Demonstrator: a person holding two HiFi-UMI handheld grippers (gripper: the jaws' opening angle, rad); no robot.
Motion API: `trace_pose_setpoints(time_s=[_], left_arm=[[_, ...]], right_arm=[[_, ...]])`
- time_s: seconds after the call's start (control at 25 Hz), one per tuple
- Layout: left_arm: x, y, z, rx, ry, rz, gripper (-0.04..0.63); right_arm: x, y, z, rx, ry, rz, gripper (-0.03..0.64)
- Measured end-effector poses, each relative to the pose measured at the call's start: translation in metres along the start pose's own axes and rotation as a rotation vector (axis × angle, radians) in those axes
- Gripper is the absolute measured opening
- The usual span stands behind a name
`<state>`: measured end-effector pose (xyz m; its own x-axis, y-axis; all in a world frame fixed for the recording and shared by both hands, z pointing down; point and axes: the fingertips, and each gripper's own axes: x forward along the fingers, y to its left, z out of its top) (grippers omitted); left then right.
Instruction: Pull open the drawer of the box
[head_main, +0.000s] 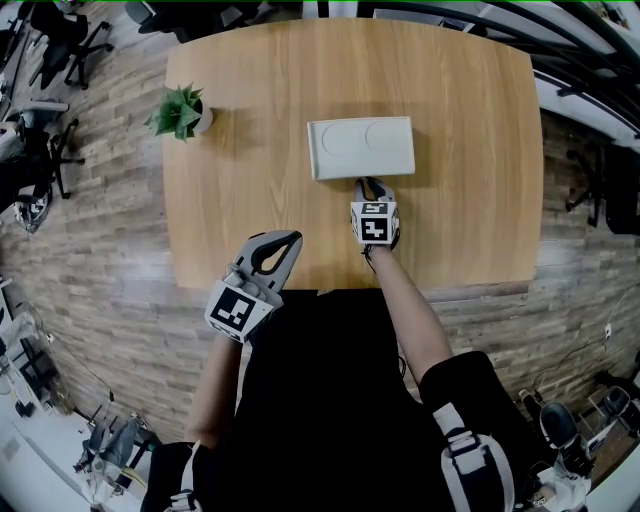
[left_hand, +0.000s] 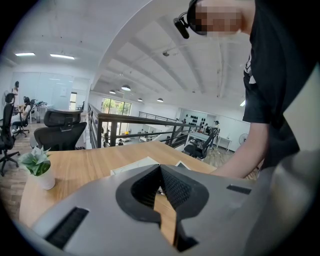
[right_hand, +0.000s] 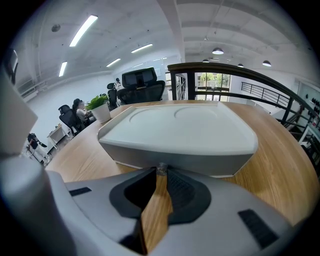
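Two grippers were in play, but only the right gripper was on the job: its jaws were clenched on the small knob at the middle of the drawer front. The drawer looked fully closed, flush in the low white box, which sat near the middle of the tabletop. The left gripper hung apart by the near edge, its jaws closed on nothing and touching neither box nor drawer. The main risk was probably that the light-looking box, with nothing bracing it, would slide toward the person with the drawer shut inside it. The knob was small, and the jaws seemed to catch it only at their tips, so a pull angled upward could slip them off. A sharp tug could also bring the drawer right out. Little stood in the way: a potted plant sat well apart at the far left corner, and office chairs and a railing lay beyond the tabletop.
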<state>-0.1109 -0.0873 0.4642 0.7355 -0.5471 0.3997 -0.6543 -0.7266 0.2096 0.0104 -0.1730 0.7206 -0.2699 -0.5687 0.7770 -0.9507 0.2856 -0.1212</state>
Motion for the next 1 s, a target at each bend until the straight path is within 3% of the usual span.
trace_pose_setpoints(time_s=[1.0], left_arm=[[0.0,-0.006,-0.001,0.004,-0.014,-0.003,0.021]], right_arm=[[-0.006,0.005,-0.01,-0.006,0.004,0.017,0.078]])
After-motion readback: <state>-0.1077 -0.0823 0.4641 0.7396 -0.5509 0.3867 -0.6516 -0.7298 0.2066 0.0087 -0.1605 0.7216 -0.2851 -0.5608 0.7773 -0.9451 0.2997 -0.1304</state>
